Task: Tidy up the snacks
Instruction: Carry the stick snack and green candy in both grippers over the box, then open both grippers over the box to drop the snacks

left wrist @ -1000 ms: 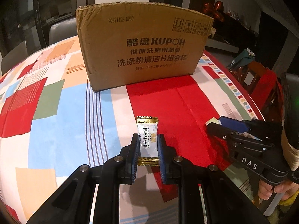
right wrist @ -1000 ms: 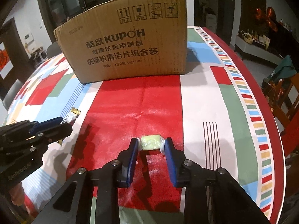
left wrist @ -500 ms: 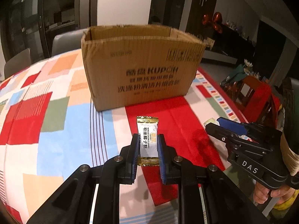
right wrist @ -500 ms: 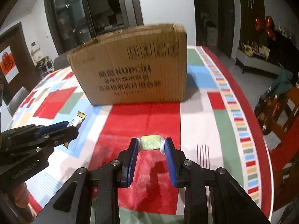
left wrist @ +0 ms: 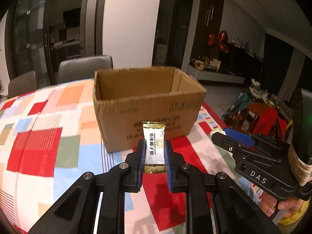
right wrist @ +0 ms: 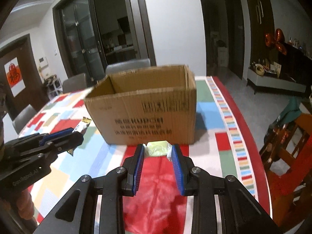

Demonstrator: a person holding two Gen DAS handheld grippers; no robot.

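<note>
My left gripper (left wrist: pixel 154 150) is shut on a white candy packet with gold ends (left wrist: pixel 154 146) and holds it above the table, in front of the open cardboard box (left wrist: pixel 148 105). My right gripper (right wrist: pixel 158 152) is shut on a pale green wrapped candy (right wrist: pixel 157 148), also lifted and facing the box (right wrist: pixel 144 115). The right gripper shows at the right of the left wrist view (left wrist: pixel 220 136). The left gripper shows at the left of the right wrist view (right wrist: pixel 78 134), with the packet (right wrist: pixel 82 124) sticking out. The box's inside bottom is hidden.
The box stands on a round table with a patchwork cloth (left wrist: pixel 39 146) of red, blue, green and orange. Grey chairs (left wrist: pixel 83 68) stand behind the table. Wooden chairs (right wrist: pixel 288 140) and clutter sit off the right edge.
Both grippers have risen from the table with their candies held, and the view now looks down over the box's open top.
</note>
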